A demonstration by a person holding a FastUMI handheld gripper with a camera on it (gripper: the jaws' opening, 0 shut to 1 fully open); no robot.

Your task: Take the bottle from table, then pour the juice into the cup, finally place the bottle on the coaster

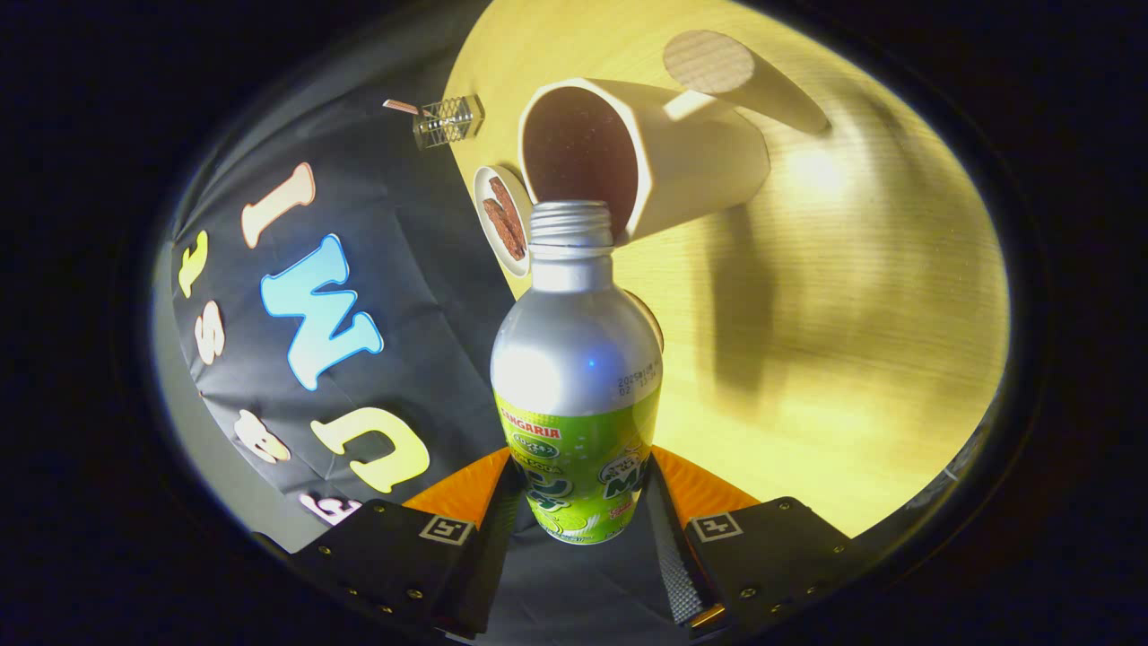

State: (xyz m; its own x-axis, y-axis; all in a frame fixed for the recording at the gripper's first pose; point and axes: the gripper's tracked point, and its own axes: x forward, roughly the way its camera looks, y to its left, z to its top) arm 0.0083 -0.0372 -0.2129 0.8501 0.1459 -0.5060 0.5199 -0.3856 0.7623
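Beyond my fingers spreads the pale wooden table (852, 359), seen tipped over because I am holding the rig on its side, with strong shadows across it. Next in size is the white mug (664, 161), its dark interior turned toward me and its handle on the far side; just past it lies a round woven coaster (708, 61). Between my fingers sits the aluminium juice bottle (574, 359), uncapped, its threaded neck reaching right to the lip of the mug's mouth. I read "SANGARIA" in red on the bottle's green label, above Japanese lettering too curved for me to make out, and a small printed date code on the bare silver shoulder that I cannot read surely. My gripper (578, 529) is clamped on the bottle's lower body, one finger pressed against each side of the label. Beside the mug, a small white plate (502, 220) carries brown pieces of food, and near the table's edge stands a small clear box (448, 121) with a thin stick beside it.
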